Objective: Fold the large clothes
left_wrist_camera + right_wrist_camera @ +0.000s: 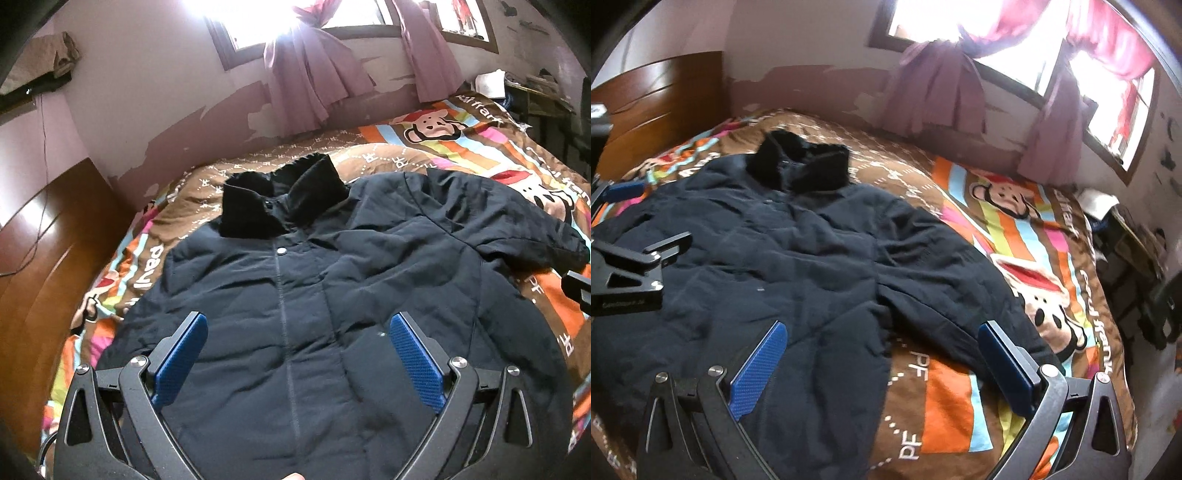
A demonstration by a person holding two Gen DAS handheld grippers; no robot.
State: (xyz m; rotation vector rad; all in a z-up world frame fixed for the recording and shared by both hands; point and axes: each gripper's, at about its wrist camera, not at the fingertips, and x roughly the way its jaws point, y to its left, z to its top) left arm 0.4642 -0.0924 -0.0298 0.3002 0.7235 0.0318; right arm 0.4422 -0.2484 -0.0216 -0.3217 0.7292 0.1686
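A large dark navy padded jacket (314, 302) with a black furry collar (280, 199) lies front up on the bed, its snap placket closed. My left gripper (295, 325) is open and empty, low over the jacket's lower front. In the right wrist view the jacket (775, 258) lies spread with its right sleeve (953, 280) stretched out towards the lower right. My right gripper (882, 339) is open and empty above the gap between the jacket's side and that sleeve. The left gripper also shows in the right wrist view (650, 218) at the left edge, open.
The bed has a colourful monkey-print cover (461, 140) (1015, 229). A wooden headboard (44, 266) (661, 96) stands to the left. A peeling wall with purple curtains (314, 85) and windows runs behind. Cluttered furniture (1137, 258) stands to the right of the bed.
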